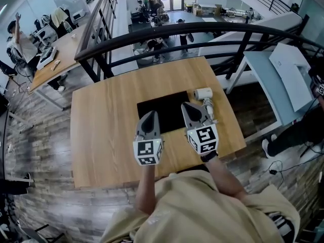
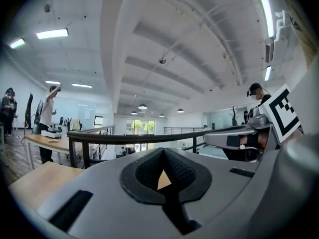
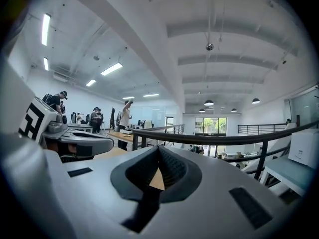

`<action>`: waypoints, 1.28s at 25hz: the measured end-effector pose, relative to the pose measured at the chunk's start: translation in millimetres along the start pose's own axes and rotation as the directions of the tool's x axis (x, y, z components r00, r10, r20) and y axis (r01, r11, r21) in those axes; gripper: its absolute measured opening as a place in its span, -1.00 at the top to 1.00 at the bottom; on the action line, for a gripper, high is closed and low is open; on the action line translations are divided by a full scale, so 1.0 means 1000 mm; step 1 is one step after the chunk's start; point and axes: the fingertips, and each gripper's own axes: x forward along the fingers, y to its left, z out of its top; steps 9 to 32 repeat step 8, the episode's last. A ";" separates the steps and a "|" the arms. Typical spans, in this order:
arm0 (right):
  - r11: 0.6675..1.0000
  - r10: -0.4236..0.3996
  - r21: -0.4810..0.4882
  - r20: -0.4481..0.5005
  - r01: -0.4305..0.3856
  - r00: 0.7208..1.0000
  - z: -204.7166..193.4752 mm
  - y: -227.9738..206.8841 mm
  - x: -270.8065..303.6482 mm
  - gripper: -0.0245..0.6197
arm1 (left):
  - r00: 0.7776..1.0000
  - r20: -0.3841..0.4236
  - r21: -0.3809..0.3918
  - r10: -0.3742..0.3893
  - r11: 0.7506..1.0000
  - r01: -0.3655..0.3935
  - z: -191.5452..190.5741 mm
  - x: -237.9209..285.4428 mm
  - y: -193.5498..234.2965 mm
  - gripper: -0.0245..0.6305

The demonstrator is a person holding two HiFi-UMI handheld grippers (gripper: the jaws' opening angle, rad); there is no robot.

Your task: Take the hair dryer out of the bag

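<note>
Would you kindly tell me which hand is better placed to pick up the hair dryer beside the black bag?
Right, I'd judge. The hair dryer lies at the black bag's right edge, just beyond the right tool; the left tool hangs over the bag's left side. Both are shut and empty.

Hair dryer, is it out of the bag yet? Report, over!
Jaws shut on left gripper and right gripper, both empty, above the table. Out: hair dryer lies on the table, right of the flat black bag. Nothing in the way.

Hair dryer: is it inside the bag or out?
Out: the hair dryer lies on the table beside the black bag.
</note>
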 end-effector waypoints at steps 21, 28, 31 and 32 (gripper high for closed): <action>1.000 -0.013 0.000 -0.028 0.013 1.000 -0.011 0.008 -0.003 0.88 | 1.000 -0.014 -0.005 -0.005 1.000 0.005 -0.006 -0.004 0.005 0.89; 1.000 -0.013 0.000 -0.028 0.013 1.000 -0.011 0.008 -0.003 0.88 | 1.000 -0.014 -0.005 -0.005 1.000 0.005 -0.006 -0.004 0.005 0.89; 1.000 -0.013 0.000 -0.028 0.013 1.000 -0.011 0.008 -0.003 0.88 | 1.000 -0.014 -0.005 -0.005 1.000 0.005 -0.006 -0.004 0.005 0.89; 1.000 -0.013 0.000 -0.028 0.013 1.000 -0.011 0.008 -0.003 0.88 | 1.000 -0.014 -0.005 -0.005 1.000 0.005 -0.006 -0.004 0.005 0.89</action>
